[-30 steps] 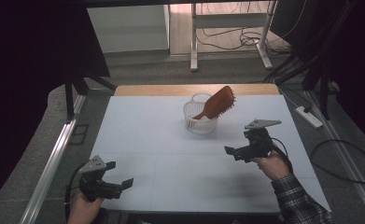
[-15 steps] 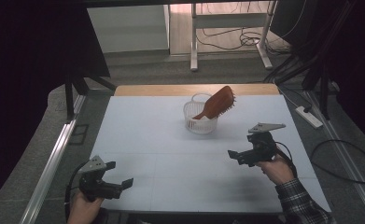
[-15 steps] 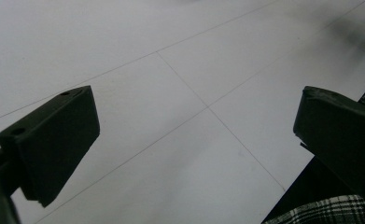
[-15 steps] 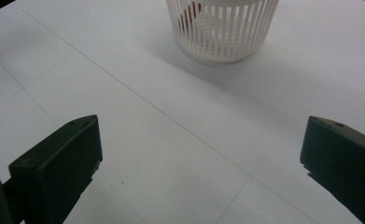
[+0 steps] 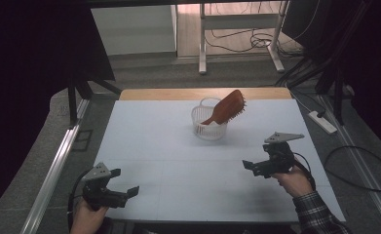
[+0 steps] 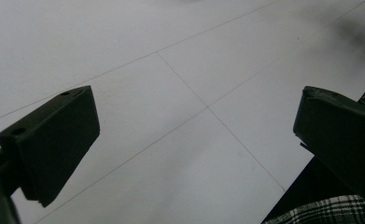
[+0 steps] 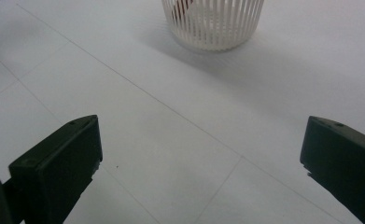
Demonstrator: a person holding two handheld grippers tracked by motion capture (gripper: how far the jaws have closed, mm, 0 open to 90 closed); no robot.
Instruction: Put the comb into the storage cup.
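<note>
Brush (image 5: 225, 108) is seated in basket (image 5: 209, 129); right gripper (image 5: 256, 167) and left gripper (image 5: 123, 195) are held spread, empty. Placement judged done; nothing further called for.

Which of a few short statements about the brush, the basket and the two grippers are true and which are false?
1. The brush stands tilted in the white basket, its head sticking out over the rim. True.
2. The right gripper is shut on the brush. False: its jaws stand wide apart over the bare table, well short of the basket.
3. The left gripper is open and holds nothing. True.
4. The basket lies tipped on its side. False: it stands upright.
5. The basket is nearer the table's far edge than the grippers are. True.
</note>
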